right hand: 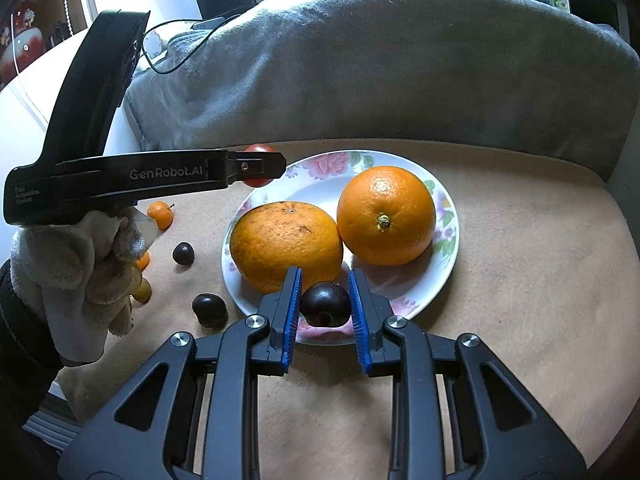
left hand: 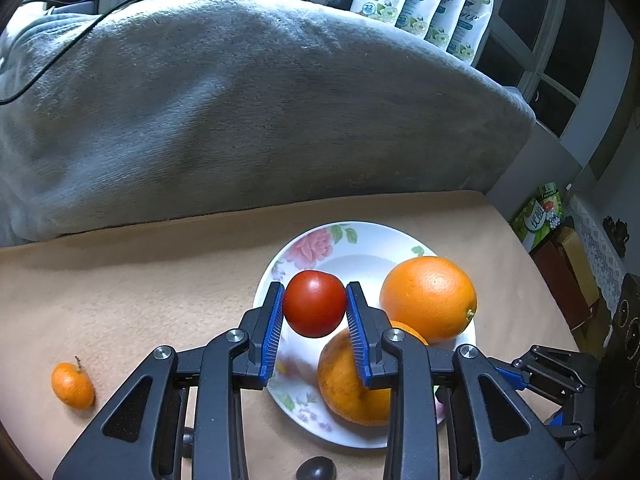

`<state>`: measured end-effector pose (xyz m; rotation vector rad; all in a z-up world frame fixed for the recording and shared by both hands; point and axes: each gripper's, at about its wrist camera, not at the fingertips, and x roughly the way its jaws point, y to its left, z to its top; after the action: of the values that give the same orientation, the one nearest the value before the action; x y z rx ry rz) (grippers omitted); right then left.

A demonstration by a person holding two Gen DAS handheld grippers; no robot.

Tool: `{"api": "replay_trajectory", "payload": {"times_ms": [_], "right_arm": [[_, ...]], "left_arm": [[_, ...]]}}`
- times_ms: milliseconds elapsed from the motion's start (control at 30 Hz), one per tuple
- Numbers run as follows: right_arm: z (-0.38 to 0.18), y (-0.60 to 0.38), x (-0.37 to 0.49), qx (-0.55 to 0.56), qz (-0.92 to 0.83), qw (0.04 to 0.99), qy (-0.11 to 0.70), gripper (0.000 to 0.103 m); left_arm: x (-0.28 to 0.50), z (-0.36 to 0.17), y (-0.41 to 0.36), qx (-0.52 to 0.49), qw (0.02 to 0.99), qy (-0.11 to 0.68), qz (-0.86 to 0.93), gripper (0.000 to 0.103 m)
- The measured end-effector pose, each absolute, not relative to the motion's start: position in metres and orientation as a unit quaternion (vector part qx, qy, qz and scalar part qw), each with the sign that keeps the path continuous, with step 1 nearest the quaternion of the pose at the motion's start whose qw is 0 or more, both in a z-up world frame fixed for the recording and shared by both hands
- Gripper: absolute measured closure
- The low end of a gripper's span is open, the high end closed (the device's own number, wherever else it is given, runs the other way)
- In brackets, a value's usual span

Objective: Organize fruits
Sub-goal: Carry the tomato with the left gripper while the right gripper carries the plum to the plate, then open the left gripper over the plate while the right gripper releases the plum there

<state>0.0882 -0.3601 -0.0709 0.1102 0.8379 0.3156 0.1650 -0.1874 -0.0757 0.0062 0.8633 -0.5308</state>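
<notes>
A left gripper point(left hand: 315, 306) carries a red tomato point(left hand: 315, 303) above the far-left rim of a floral plate point(left hand: 360, 240), its blue fingers point(left hand: 273, 322) closed on the fruit's two sides at its widest part. The right gripper point(right hand: 325, 303) is drawn almost fully together on a dark plum point(right hand: 325, 303) at the plate's near edge, stem dimple facing the camera. Two oranges point(right hand: 386, 214) already sit side by side on the plate, touching or nearly so. Still loose on the tan tabletop point(right hand: 520, 260) to the left are a small tangerine point(right hand: 160, 214), two more dark plums point(right hand: 209, 310) and a yellowish fruit partly hidden behind a gloved hand point(right hand: 80, 276).

Both held fruits look light, smooth-skinned and soft enough to bruise or split under a hard squeeze; their round, glossy sides could also slip from the ribbed pads. A grip across the widest part, as now, seems safest. The oranges appear heavier and firmer, and likely to roll if nudged when the smaller fruit is set down beside them.
</notes>
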Motion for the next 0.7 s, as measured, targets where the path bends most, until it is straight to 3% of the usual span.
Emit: {"api": "replay_trajectory", "payload": {"times_ms": [300,367,433,533,600,700], "right_arm": [[-0.071,-0.360,0.090,0.055,0.150,0.901,0.404,0.077],[-0.071,-0.361,0.089,0.055,0.147,0.902,0.403,0.065],[-0.068,-0.362,0.087,0.055,0.143,0.906,0.394,0.037],[-0.065,-0.362,0.087,0.056,0.143,0.908,0.389,0.035],[-0.064,-0.362,0.087,0.055,0.143,0.909,0.387,0.034],[-0.063,-0.362,0.084,0.060,0.149,0.909,0.384,0.019]], "left_arm": [[0.165,-0.073,-0.192,0.007,0.874,0.410,-0.260,0.073],[0.164,-0.072,-0.193,0.007,0.874,0.408,-0.262,0.073],[0.163,-0.071,-0.195,0.009,0.875,0.406,-0.263,0.072],[0.162,-0.069,-0.196,0.008,0.877,0.402,-0.264,0.054],[0.161,-0.066,-0.196,0.009,0.878,0.399,-0.265,0.049],[0.158,-0.062,-0.198,0.013,0.882,0.391,-0.264,0.032]]}}
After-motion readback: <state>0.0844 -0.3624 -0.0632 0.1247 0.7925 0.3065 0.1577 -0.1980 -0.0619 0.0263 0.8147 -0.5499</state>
